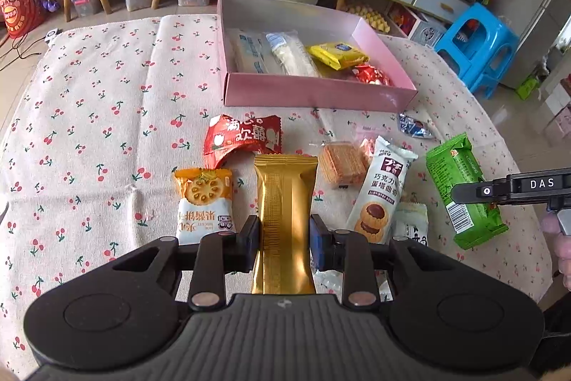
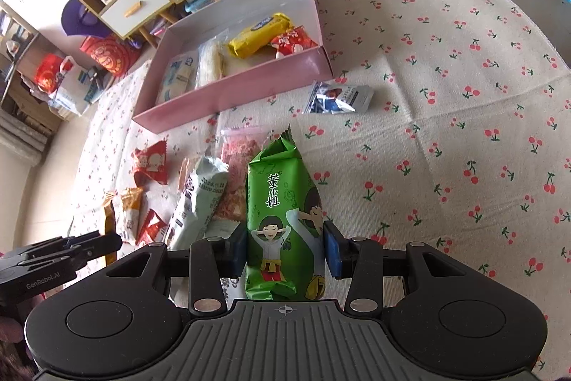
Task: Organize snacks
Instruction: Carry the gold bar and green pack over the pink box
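Left gripper (image 1: pixel 283 238) is where I begin: its two pads are pressed on a gold packet (image 1: pixel 285 202), which points toward the pink box (image 1: pixel 314 91). Beside it on the cherry cloth (image 1: pixel 89 102) lie a biscuit packet (image 1: pixel 203 202), a red packet (image 1: pixel 242 138), a wafer block (image 1: pixel 342 163) and a white cookie packet (image 1: pixel 382 191). Further right, my right gripper (image 2: pixel 285 249) is clamped on a green packet (image 2: pixel 282 220); it seems lifted a little from the cloth, but I cannot be sure. One blue packet (image 2: pixel 339 97) lies alone just beside the box corner. Inside the box I count four snacks already. I judge the work is less than half done, because seven or more packets are outside.
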The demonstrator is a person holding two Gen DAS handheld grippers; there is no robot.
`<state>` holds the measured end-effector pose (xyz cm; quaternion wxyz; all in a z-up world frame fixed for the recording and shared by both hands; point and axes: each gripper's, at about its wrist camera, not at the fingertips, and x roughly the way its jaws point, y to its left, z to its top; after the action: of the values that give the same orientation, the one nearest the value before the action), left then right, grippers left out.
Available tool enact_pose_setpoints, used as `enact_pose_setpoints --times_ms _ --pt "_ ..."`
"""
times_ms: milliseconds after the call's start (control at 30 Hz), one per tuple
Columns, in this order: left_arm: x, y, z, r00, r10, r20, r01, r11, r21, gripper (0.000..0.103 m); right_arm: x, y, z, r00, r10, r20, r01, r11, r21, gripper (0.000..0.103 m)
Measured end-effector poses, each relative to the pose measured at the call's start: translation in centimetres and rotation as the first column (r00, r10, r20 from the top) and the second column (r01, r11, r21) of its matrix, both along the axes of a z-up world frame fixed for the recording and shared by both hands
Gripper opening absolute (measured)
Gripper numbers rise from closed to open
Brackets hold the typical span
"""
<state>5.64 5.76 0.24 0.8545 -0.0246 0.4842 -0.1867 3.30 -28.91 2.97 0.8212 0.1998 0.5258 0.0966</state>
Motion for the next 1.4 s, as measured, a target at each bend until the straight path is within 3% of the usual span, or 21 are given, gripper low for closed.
enact_pose_setpoints --times_ms 633,933,1200,1400 --pt "4.3 -2.9 1.6 0.998 0.046 0.033 -0.043 0.994 -0.096 0.026 4.7 0.8 2.5 0.997 -0.076 0.031 0.072 0.992 0.105 0.041" --pt "7.7 -2.9 1.1 0.988 0.154 0.026 -0.147 0.973 -0.178 0.026 7.2 0.8 3.3 0.987 -0.131 0.091 0.116 0.981 0.157 0.042" --pt "9.1 -2.8 0.4 0.968 0.251 0.019 -0.240 0.943 -0.231 0.026 9.8 0.7 2.1 0.964 -0.225 0.141 0.188 0.954 0.236 0.042" --pt "9.4 -2.8 0.2 0.961 0.277 -0.008 -0.269 0.925 -0.267 0.026 12.5 0.7 -0.2 0.959 -0.269 0.091 0.233 0.930 0.285 0.042"
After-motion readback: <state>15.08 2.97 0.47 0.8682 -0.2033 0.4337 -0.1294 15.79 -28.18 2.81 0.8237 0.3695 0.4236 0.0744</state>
